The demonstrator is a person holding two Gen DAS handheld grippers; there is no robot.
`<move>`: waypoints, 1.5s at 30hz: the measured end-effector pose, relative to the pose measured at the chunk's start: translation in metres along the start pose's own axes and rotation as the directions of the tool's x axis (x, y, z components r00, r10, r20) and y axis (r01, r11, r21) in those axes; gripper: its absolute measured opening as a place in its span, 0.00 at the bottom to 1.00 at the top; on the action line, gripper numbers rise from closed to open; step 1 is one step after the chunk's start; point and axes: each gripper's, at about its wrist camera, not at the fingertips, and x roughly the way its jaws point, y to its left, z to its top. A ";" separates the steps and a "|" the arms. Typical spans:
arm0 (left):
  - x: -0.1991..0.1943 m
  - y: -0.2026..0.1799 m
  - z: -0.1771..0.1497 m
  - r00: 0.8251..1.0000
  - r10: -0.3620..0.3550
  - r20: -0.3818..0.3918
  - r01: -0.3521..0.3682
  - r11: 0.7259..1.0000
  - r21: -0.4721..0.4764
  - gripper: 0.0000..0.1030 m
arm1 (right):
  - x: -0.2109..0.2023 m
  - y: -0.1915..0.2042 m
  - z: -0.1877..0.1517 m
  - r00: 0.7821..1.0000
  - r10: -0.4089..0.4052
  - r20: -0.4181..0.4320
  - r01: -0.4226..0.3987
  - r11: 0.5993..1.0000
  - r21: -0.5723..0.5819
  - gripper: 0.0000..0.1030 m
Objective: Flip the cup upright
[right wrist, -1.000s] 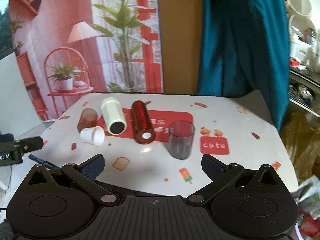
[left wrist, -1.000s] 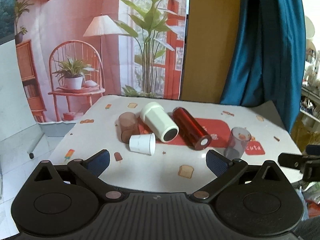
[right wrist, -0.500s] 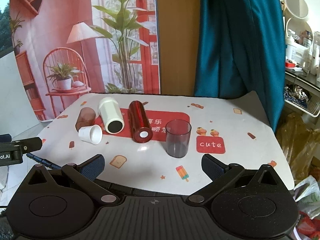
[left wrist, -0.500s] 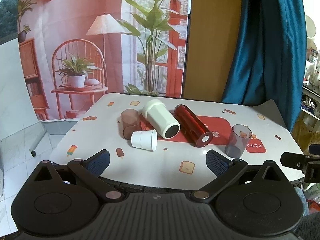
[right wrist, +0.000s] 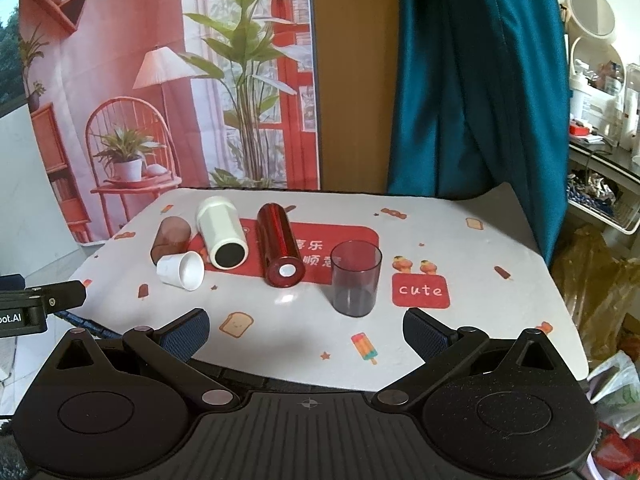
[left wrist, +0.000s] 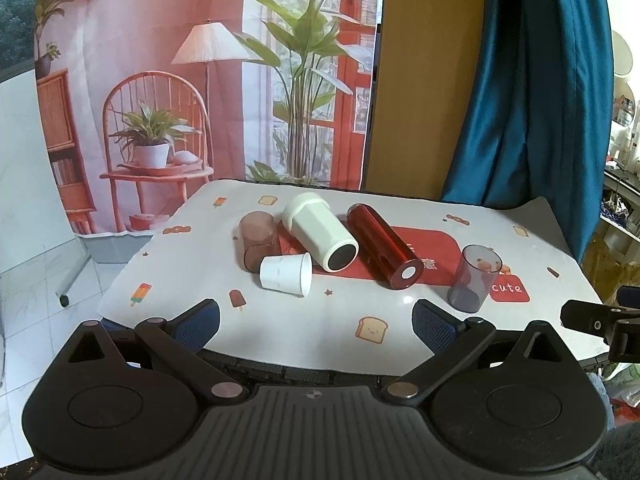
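Several cups lie on their sides on the table: a small white cup (left wrist: 286,273) (right wrist: 181,270), a brown translucent cup (left wrist: 260,241) (right wrist: 171,237), a tall white cup (left wrist: 320,237) (right wrist: 221,237) and a shiny red cup (left wrist: 384,252) (right wrist: 279,245). A dark translucent cup (left wrist: 474,278) (right wrist: 356,278) stands upright at the right. My left gripper (left wrist: 316,322) is open and empty, short of the table's near edge. My right gripper (right wrist: 306,330) is open and empty, also short of the edge.
The table (left wrist: 304,320) (right wrist: 460,328) has a white patterned cloth with a red mat. A printed backdrop (left wrist: 200,80) and a blue curtain (left wrist: 532,100) hang behind it. A shelf with clutter (right wrist: 600,120) and bags (right wrist: 600,288) stand to the right.
Both grippers have drawn back and risen a little, so the table and cups sit farther away in both views. The cups have not moved.
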 end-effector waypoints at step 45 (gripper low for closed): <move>0.000 0.001 -0.001 1.000 -0.001 -0.004 0.001 1.000 0.000 1.00 | 0.001 -0.004 -0.001 1.000 -0.004 0.002 0.004 1.000 0.007 1.00</move>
